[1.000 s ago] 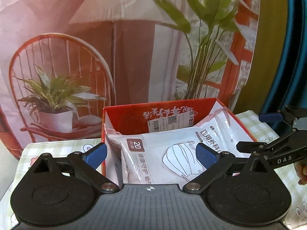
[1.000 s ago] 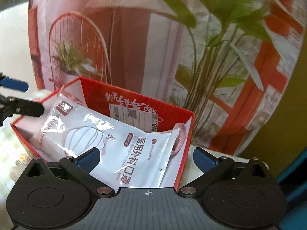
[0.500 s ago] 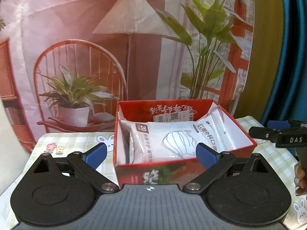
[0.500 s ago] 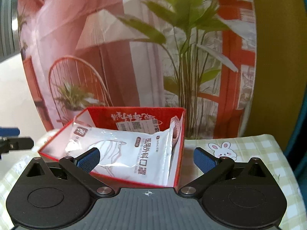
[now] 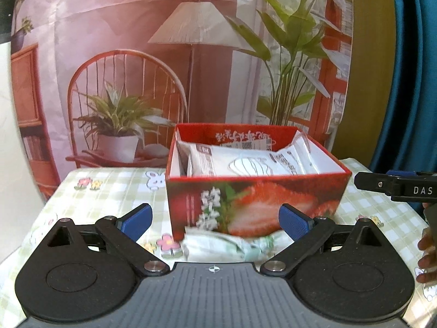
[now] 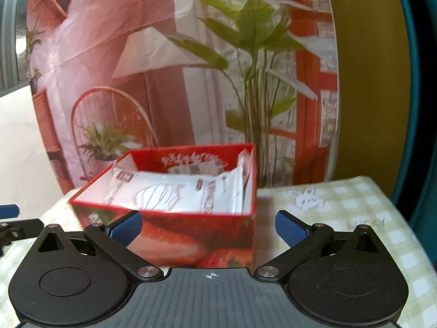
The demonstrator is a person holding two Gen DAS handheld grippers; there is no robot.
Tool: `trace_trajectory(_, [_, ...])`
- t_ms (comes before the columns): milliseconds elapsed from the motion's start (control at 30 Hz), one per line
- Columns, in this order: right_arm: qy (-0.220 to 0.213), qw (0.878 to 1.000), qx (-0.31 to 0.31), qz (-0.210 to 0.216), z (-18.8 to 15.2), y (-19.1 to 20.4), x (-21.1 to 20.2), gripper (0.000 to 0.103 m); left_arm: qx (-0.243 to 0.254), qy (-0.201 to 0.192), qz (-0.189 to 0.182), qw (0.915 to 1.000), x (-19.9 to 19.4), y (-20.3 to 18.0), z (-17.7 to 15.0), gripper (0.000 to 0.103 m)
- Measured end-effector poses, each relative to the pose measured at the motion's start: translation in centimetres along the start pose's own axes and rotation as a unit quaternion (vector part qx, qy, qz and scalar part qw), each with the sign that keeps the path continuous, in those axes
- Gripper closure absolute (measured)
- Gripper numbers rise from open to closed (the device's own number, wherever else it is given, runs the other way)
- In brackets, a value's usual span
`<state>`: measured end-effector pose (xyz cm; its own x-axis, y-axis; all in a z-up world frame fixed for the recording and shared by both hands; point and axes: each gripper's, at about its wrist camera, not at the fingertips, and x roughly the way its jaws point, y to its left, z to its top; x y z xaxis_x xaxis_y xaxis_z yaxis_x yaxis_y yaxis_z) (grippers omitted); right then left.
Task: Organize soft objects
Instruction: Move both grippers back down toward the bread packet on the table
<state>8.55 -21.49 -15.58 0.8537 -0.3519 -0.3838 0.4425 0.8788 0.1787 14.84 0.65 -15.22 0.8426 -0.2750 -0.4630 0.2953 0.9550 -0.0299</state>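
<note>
A red strawberry-print box [image 5: 256, 196] stands on the checked tablecloth, and white face-mask packs [image 5: 245, 162] lie inside it. A green-and-white soft packet [image 5: 226, 244] lies on the cloth against the box's front wall. My left gripper [image 5: 215, 218] is open, its blue pads either side of that packet and short of the box. In the right wrist view the same box [image 6: 174, 235] with the mask packs [image 6: 174, 194] sits ahead, and my right gripper [image 6: 207, 227] is open and holds nothing.
The table [image 5: 114, 183] carries a green checked cloth with rabbit and flower prints. A printed backdrop [image 5: 164, 68] of a chair, lamp and plants hangs right behind the box. The right gripper's tip [image 5: 396, 186] and a hand [image 5: 426, 248] show at the right edge.
Both grippers have drawn back and down from the box, so it now looks smaller and its front wall shows. The mask packs stay inside. The green-white packet has come into the left view.
</note>
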Motion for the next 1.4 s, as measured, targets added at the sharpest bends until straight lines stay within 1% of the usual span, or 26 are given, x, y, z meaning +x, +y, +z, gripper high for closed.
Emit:
trace_trajectory(133, [-0.009,1.0,-0.002,0.003,-2.0,1.2,-1.4,0.0,-0.01,0.004,-0.004,0.9999,-0.9,0.0,-2.0,0.003])
trace_trajectory(233, [-0.014,1.0,-0.011,0.005,-3.7,2.3,-2.4,0.0,-0.007,0.01,-0.005,0.9999,-1.3,0.0,-3.3,0.003])
trace_trajectory(367, [0.002,1.0,-0.023,0.013,-6.4,3.4,-3.2,0.001,-0.015,0.026,-0.008,0.9995,-1.7,0.2,-5.3,0.003])
trace_trajectory(467, [0.032,0.998,-0.04,0.018,-8.9,4.1,-3.4,0.001,-0.023,0.042,-0.013,0.9987,-1.6,0.5,-6.7,0.003])
trace_trajectory(533, [0.04,0.997,-0.059,-0.004,-10.3,4.7,-3.5,0.0,-0.023,0.055,-0.019,0.998,-1.3,0.5,-7.5,0.004])
trace_trajectory(567, [0.044,0.997,-0.066,-0.007,-10.9,4.9,-3.5,0.0,-0.023,0.062,-0.022,0.9976,-1.0,0.4,-7.7,0.004])
trace_trajectory(667, [0.065,0.996,-0.061,0.015,-11.9,4.9,-3.1,0.0,-0.025,0.072,-0.033,0.9965,-0.4,0.5,-8.0,0.004])
trace_trajectory(700, [0.067,0.996,-0.06,0.017,-12.0,4.9,-3.0,0.0,-0.026,0.074,-0.038,0.9962,-0.2,0.4,-8.1,0.005])
trace_trajectory(767, [0.065,0.996,-0.062,0.02,-12.1,4.8,-2.9,0.001,-0.027,0.078,-0.047,0.9955,0.0,0.3,-8.5,0.009])
trace_trajectory(800, [0.066,0.995,-0.064,0.029,-12.2,4.8,-2.8,0.001,-0.028,0.08,-0.052,0.995,0.1,0.2,-8.7,0.01])
trace_trajectory(833, [0.067,0.995,-0.063,0.035,-12.3,4.7,-2.7,0.004,-0.029,0.083,-0.056,0.9945,0.2,0.1,-8.9,0.013])
trace_trajectory(867, [0.071,0.995,-0.06,0.041,-12.3,4.7,-2.5,0.01,-0.031,0.087,-0.059,0.9939,0.4,0.1,-9.1,0.017])
trace_trajectory(900, [0.078,0.994,-0.058,0.047,-12.5,4.6,-2.3,0.015,-0.034,0.093,-0.063,0.9931,0.7,0.1,-9.2,0.018])
trace_trajectory(933, [0.085,0.994,-0.057,0.05,-12.6,4.5,-2.0,0.025,-0.038,0.098,-0.066,0.9923,1.0,0.1,-9.4,0.022])
trace_trajectory(967, [0.093,0.993,-0.057,0.053,-12.8,4.4,-1.7,0.034,-0.042,0.103,-0.069,0.9914,1.2,0.1,-9.5,0.024])
trace_trajectory(1033, [0.103,0.991,-0.051,0.062,-13.1,4.4,-1.3,0.038,-0.045,0.109,-0.074,0.9904,1.6,-0.1,-9.7,0.025])
trace_trajectory(1133, [0.105,0.991,-0.039,0.076,-13.3,4.2,-1.1,0.04,-0.044,0.116,-0.089,0.9882,2.0,-0.6,-9.9,0.027])
trace_trajectory(1200, [0.107,0.99,-0.032,0.084,-13.4,4.1,-1.0,0.042,-0.045,0.12,-0.103,0.9864,2.2,-1.0,-10.2,0.03])
trace_trajectory(1267, [0.112,0.989,-0.018,0.095,-13.5,3.9,-0.9,0.046,-0.045,0.123,-0.111,0.9852,2.3,-1.2,-10.3,0.033])
trace_trajectory(1333, [0.116,0.987,-0.007,0.108,-13.5,3.7,-0.8,0.049,-0.045,0.124,-0.113,0.9849,2.3,-1.3,-10.3,0.035])
trace_trajectory(1400, [0.116,0.987,-0.008,0.11,-13.5,3.8,-0.9,0.05,-0.047,0.122,-0.112,0.9851,2.2,-1.2,-10.3,0.036])
